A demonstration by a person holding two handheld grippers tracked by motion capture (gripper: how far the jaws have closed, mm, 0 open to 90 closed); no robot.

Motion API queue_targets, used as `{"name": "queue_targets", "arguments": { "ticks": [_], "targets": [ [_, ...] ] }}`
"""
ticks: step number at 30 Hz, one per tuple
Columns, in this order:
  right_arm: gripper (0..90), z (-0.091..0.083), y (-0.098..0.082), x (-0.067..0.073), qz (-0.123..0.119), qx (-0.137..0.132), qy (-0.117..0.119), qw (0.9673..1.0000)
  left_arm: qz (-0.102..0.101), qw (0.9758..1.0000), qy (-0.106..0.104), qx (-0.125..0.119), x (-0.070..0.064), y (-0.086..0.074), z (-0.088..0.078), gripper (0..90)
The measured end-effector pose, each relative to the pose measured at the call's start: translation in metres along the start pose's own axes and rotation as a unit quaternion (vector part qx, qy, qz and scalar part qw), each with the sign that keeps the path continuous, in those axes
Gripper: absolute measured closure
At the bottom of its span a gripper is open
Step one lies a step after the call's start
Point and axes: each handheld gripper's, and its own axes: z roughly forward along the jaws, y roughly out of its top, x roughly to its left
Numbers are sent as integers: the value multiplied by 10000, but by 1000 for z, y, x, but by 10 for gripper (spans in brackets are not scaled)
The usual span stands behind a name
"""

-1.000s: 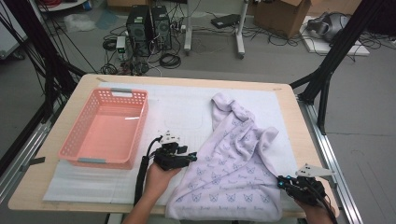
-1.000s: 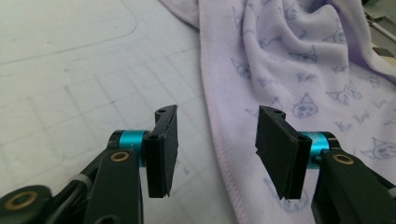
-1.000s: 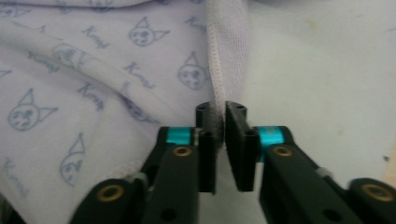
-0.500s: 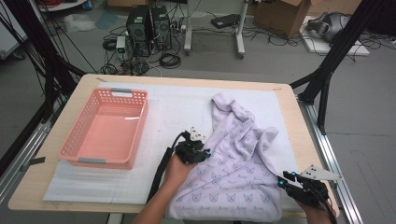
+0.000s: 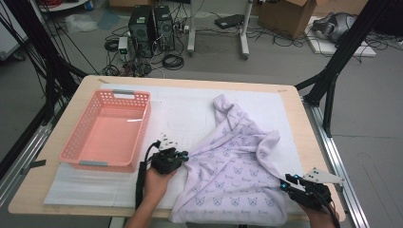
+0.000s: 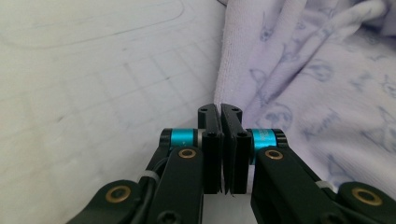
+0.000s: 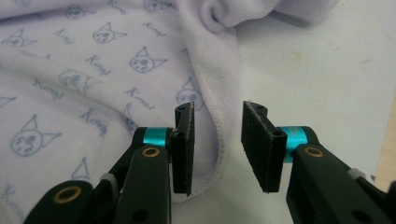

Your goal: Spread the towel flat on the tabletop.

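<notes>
A soft, fleecy lilac garment [image 5: 233, 175] w/ a printed cat-face pattern is spread rumpled on the bench's white padded sheet [image 5: 190, 109], right of a pink slotted plastic basket [image 5: 107, 130]. The left claw [image 6: 221, 112] is clenched at the garment's left hem (whether cloth is pinched cannot be told), having been drawn back from further in. The right claw [image 7: 217, 123] is held released, straddling the stitched hem.

Wooden table [image 5: 294, 102]; white mat [image 5: 180, 114], probably foam; pink basket [image 5: 107, 130], lilac garment [image 5: 233, 166] atop.
</notes>
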Motion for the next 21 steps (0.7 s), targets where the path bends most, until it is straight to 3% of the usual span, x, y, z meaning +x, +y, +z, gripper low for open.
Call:
{"name": "queue_targets", "arguments": {
  "ticks": [6, 11, 15, 17, 21],
  "targets": [
    [641, 7, 9, 7, -107, -115, 84, 9998, 76, 9999, -49, -133, 0, -17, -30, 865],
    [636, 16, 22, 16, -246, -191, 203, 9993, 173, 9998, -54, -129, -5, -21, -30, 848],
    [631, 37, 40, 27, -519, -103, 415, 9977, 174, 9997, -79, -178, -6, -22, -31, 845],
    [628, 49, 46, 33, -762, -40, 634, 9951, 172, 9997, -82, -178, -7, -23, -31, 846],
    [626, 68, 55, 39, -954, 162, 584, 9936, 176, 9997, -72, -174, -7, -23, -30, 846]
  ]
}}
